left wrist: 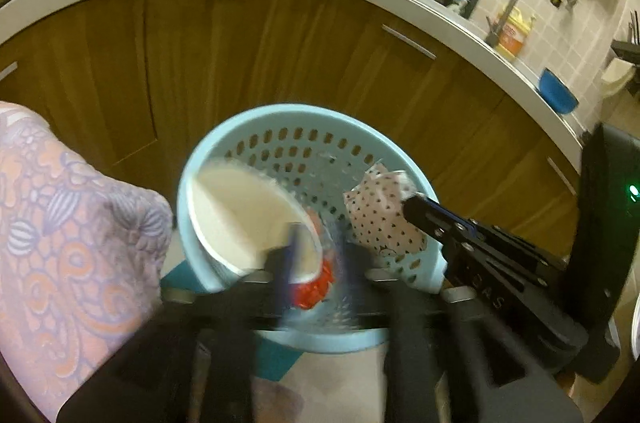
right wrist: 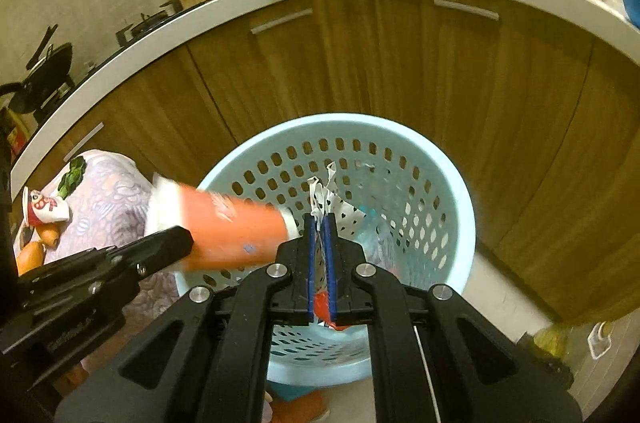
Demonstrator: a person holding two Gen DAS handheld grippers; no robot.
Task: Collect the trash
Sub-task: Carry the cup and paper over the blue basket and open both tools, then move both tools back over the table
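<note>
Right tongs [right wrist: 319, 223] clamped on a spotted wrapper [right wrist: 334, 205], held over the mouth of the light blue basket [right wrist: 436, 163] directly ahead. Left tongs [left wrist: 316, 247] parted, blurred; an orange paper cup [right wrist: 228, 227] lies tilted between the fingers above the basket rim, contact unclear.

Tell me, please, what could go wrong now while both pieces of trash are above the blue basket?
1. The paper cup lies sideways over the basket rim, partly outside it. The left gripper is open, so the cup may tip out onto the floor.
2. The right gripper is shut on the dotted wrapper; thin paper may stick to the fingers when released.
3. The patterned cloth hangs close beside the basket and could catch a falling cup.
</note>
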